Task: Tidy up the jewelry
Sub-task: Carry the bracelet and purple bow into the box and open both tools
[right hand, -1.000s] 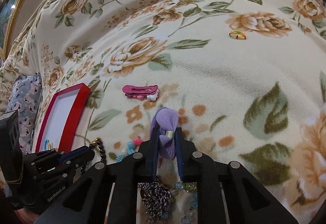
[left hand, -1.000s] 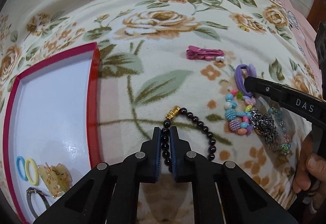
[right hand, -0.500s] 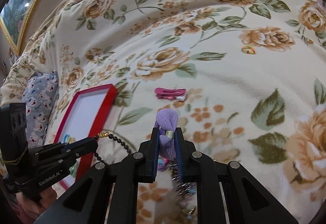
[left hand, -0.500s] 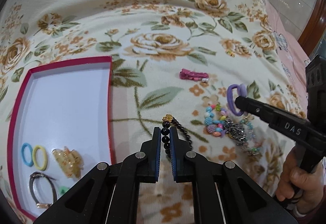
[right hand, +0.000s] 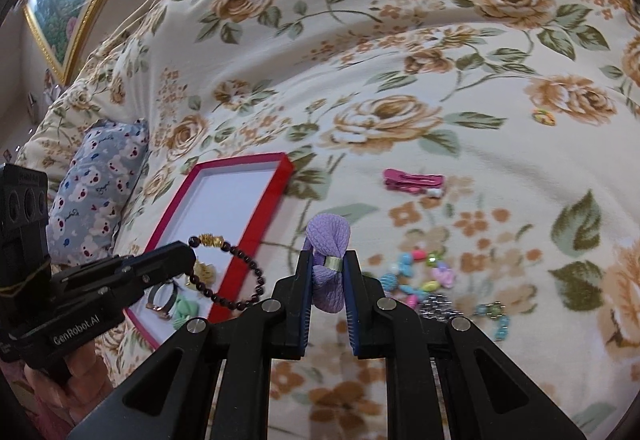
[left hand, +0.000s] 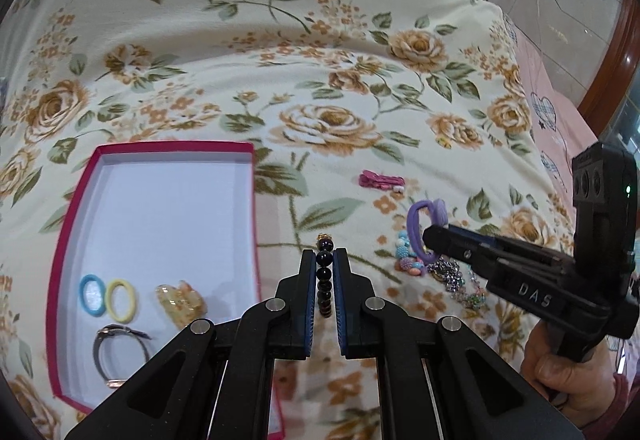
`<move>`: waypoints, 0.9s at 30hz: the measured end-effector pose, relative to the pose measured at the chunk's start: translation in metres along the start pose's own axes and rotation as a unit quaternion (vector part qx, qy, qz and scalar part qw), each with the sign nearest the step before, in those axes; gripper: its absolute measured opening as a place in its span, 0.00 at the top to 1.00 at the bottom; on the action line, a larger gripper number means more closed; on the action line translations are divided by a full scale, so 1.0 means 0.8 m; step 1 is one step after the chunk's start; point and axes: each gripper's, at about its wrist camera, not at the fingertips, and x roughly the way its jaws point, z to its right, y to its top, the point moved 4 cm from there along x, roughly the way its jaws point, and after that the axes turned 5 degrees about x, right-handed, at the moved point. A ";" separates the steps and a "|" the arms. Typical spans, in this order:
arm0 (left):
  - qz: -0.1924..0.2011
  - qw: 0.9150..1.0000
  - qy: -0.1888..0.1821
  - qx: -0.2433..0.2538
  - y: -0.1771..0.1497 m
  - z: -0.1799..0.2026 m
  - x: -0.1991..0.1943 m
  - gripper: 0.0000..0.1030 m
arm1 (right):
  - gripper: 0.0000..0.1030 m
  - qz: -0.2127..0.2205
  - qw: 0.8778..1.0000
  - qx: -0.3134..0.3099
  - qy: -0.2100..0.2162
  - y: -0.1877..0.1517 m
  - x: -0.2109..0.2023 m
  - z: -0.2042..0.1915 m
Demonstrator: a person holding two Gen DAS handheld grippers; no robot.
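My left gripper [left hand: 324,260] is shut on a black bead bracelet [left hand: 323,282] with a gold charm and holds it in the air, right of the red tray [left hand: 74,199]. In the right wrist view the bracelet [right hand: 236,280] hangs from it over the tray's edge [right hand: 248,244]. My right gripper [right hand: 326,260] is shut on a purple hair tie [right hand: 329,240], lifted above the bedspread; it also shows in the left wrist view [left hand: 426,228]. The tray holds a blue ring [left hand: 91,295], a yellow ring [left hand: 121,300], an amber claw clip [left hand: 180,300] and a watch [left hand: 112,356].
On the floral bedspread lie a pink hair clip [left hand: 382,179], a colourful bead bracelet [left hand: 408,260] and a dark chain pile [left hand: 452,276]. A small multicolour band [right hand: 543,116] lies far right. A blue bear-print pillow [right hand: 96,183] is left of the tray.
Both grippers have risen from the bedspread with their items. The black bracelet is lifted off the fabric and the left gripper has moved toward the tray.
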 end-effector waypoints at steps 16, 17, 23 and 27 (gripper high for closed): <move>0.023 0.998 0.037 -0.046 -0.001 -0.070 -0.036 0.93 | 0.86 -0.030 0.998 -0.045 0.040 -0.004 0.041 -0.077; 0.025 0.998 0.040 -0.049 -0.001 -0.076 -0.037 0.93 | 0.86 -0.032 0.997 -0.048 0.043 -0.005 0.044 -0.083; 0.027 0.996 0.050 -0.071 -0.002 -0.104 -0.041 0.93 | 0.86 -0.046 0.995 -0.066 0.057 -0.009 0.062 -0.114; 0.029 0.995 0.051 -0.085 -0.004 -0.123 -0.041 0.93 | 0.86 -0.059 0.993 -0.076 0.063 -0.014 0.079 -0.133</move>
